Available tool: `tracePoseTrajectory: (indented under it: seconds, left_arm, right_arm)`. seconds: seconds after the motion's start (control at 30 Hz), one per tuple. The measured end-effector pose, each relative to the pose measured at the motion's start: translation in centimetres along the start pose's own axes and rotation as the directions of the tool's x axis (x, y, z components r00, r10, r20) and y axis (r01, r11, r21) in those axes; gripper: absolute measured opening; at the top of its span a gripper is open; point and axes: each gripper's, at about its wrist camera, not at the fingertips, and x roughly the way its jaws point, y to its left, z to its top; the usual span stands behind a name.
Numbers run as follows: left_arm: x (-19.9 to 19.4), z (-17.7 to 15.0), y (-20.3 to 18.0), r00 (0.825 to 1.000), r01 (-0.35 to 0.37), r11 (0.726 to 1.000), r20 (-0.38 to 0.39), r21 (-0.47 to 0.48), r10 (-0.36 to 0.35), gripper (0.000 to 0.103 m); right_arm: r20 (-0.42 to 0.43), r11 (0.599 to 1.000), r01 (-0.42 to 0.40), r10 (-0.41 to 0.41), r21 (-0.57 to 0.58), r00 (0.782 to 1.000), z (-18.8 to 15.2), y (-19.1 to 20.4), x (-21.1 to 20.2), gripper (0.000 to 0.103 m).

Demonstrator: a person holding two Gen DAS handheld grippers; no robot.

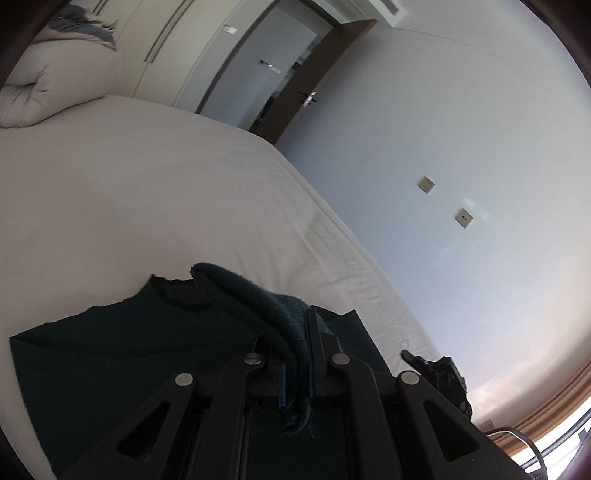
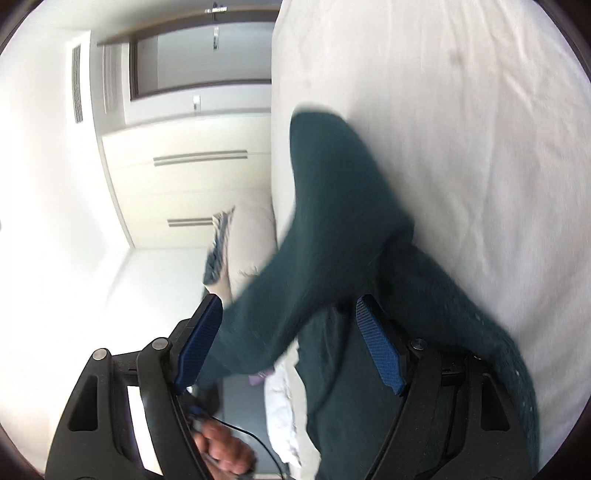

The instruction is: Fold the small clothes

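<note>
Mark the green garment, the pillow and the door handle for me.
green garment (image 1: 110,354), left wrist view, flat body panel.
pillow (image 1: 62,85), left wrist view, rounded front.
door handle (image 1: 308,99), left wrist view, metal lever.

A white bed sheet (image 1: 129,206) covers the mattress, with a pale folded duvet (image 1: 55,85) lying at its far end and a blue-grey cloth (image 1: 88,26) on top of that. Behind stand cream wardrobe doors (image 2: 192,184) with long bar handles and a brown-framed door (image 1: 273,74) with a metal lever. Two square wall sockets (image 1: 426,184) sit on the plain wall beside the bed.
</note>
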Motion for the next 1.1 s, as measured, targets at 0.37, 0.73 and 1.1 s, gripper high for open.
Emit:
tracePoseTrajectory:
  seconds: [0.37,0.73,1.1]
  left_arm:
    - [1.6,-5.6,8.8,0.985,-0.122,0.986,-0.133,-0.118,0.106,0.007]
    - [2.4,-9.2,12.4,0.983,-0.117,0.964,-0.168,-0.239,0.078,0.008]
    - [1.4,-8.7,12.0,0.975,-0.171,0.966,-0.175,-0.192,0.138,0.013]
  right_arm:
    - [0.052,1.0,0.026,-0.026,0.0,0.998,1.1,0.0,1.5,0.074]
    - [0.058,0.99,0.115,-0.111,-0.076,0.992,0.2,0.9,1.9,0.074]
    - [-0.05,0.976,0.185,-0.192,-0.115,0.98,-1.7,2.5,-2.8,0.075]
